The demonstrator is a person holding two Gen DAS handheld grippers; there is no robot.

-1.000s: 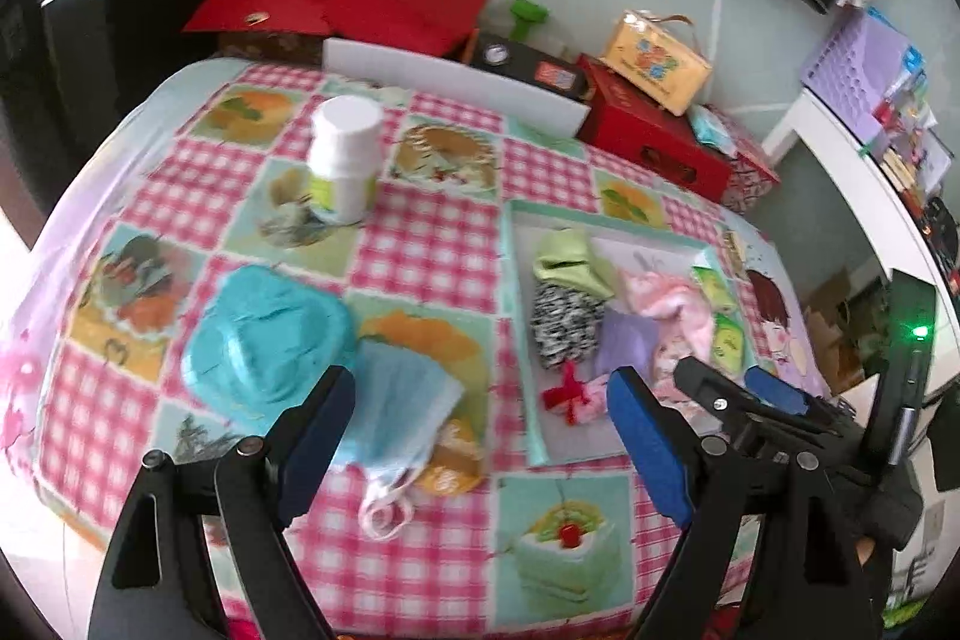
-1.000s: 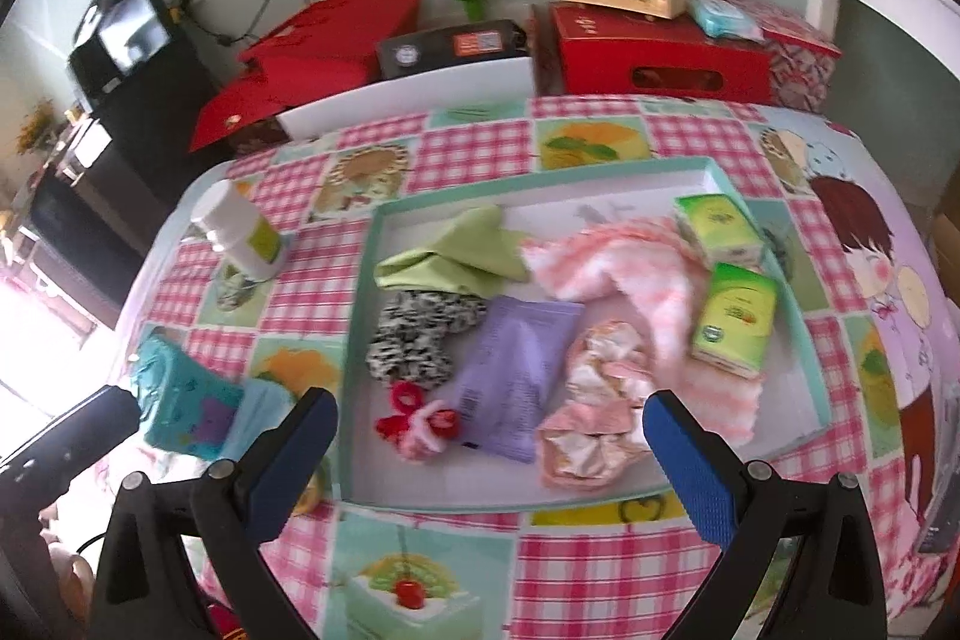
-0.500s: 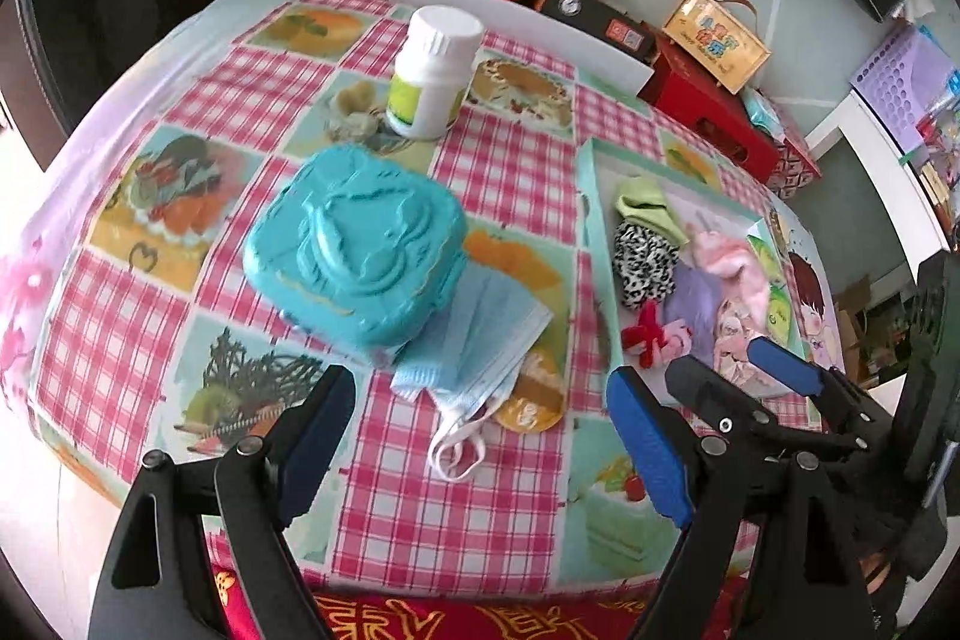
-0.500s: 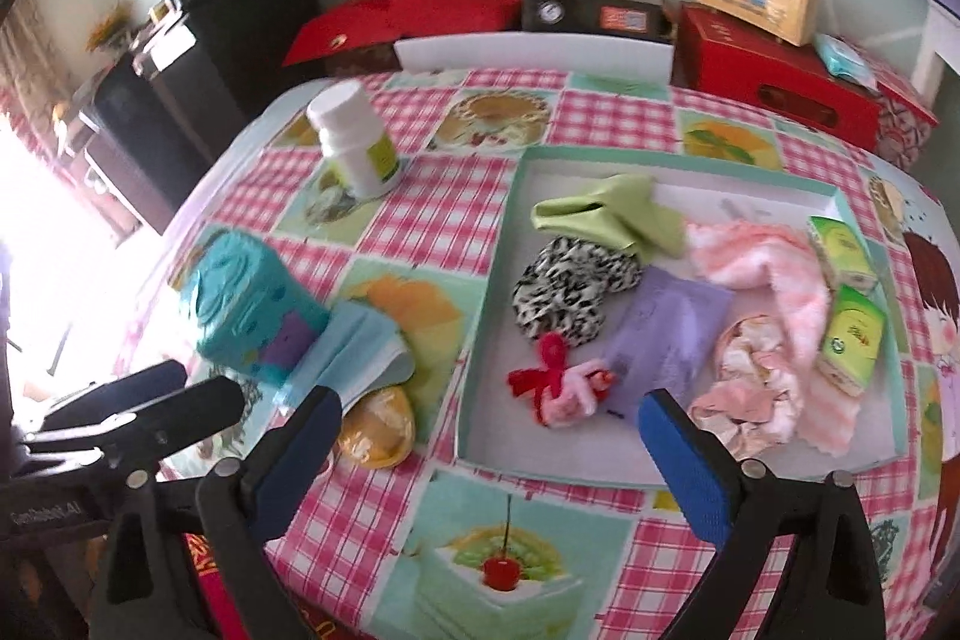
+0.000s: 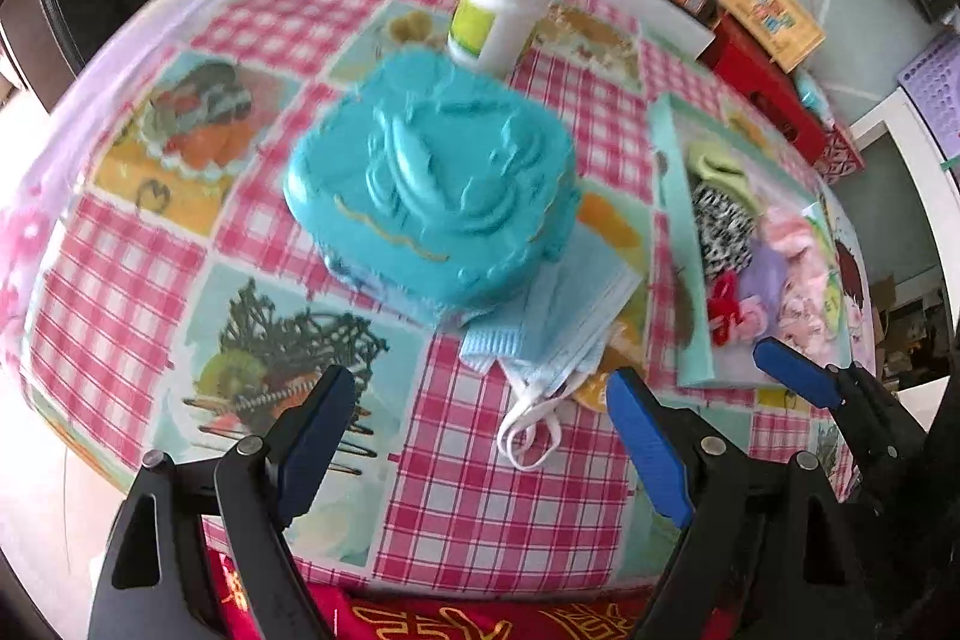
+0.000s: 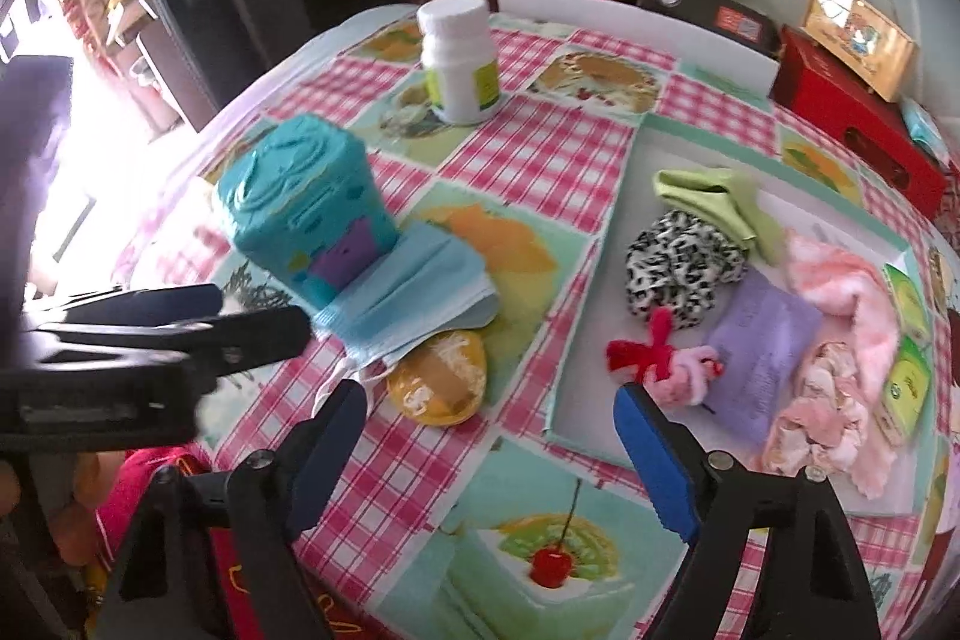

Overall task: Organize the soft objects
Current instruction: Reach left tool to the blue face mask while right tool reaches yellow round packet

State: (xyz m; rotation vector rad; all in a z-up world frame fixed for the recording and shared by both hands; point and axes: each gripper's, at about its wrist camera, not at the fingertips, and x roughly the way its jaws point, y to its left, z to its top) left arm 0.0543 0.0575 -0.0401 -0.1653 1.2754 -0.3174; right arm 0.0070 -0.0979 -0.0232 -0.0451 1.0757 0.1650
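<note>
Face masks [image 6: 414,298] half pinned under teal box [image 6: 303,214], looked floppy and light, best pinched at free edge, both tools gaping wide, empty.

Teal box [image 5: 432,196], pink-checked tablecloth [image 5: 474,508]

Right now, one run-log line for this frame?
left gripper: open, empty | right gripper: open, empty, jaws just narrowed | pale blue pleated face masks: on tablecloth, partly under embossed teal plastic box | shallow mint-rimmed tray: holds soft items

White pill bottle [image 6: 459,58] stood upright on checked tablecloth [image 6: 558,160]; red boxes [image 6: 858,118] sat behind table.
</note>
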